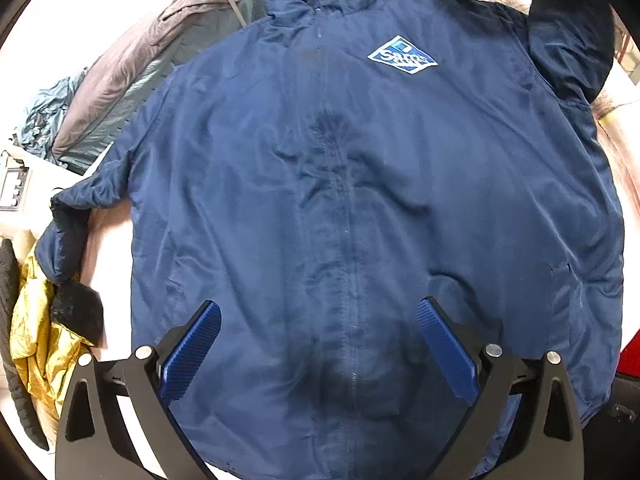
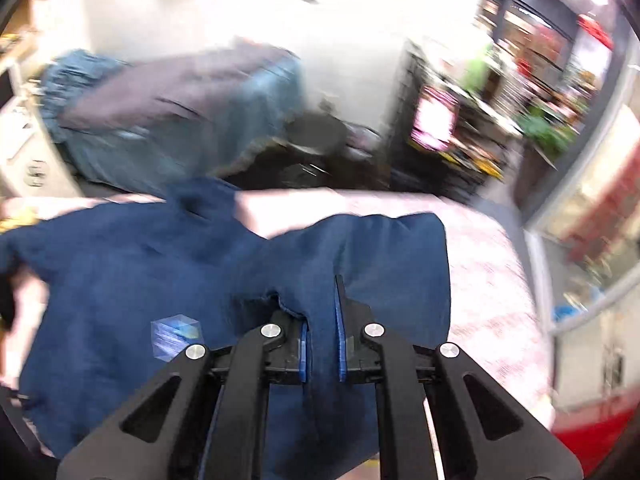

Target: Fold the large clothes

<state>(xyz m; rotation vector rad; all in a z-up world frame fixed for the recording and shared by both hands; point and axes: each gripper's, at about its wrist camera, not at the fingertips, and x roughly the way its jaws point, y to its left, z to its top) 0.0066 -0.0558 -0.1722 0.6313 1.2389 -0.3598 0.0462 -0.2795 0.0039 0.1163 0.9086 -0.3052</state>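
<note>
A large navy jacket [image 1: 360, 200] with a white and blue chest logo [image 1: 402, 56] lies face up, zipped, on a pale pink surface [image 1: 108, 248]. My left gripper [image 1: 320, 320] hovers open above the jacket's lower front, nothing between its blue pads. The jacket's right sleeve [image 1: 568, 40] is lifted at the upper right of the left wrist view. In the blurred right wrist view my right gripper [image 2: 322, 320] is shut on a fold of that navy sleeve [image 2: 380, 248], raised above the jacket body [image 2: 120, 280]. The other sleeve [image 1: 72, 232] hangs off the left edge.
A grey and teal bundle of bedding [image 1: 160, 60] lies beyond the jacket at the upper left. A yellow shiny garment [image 1: 36, 340] with black fur trim sits at the left edge. Shelves with plants [image 2: 540, 128] and a red object [image 2: 592, 440] stand to the right.
</note>
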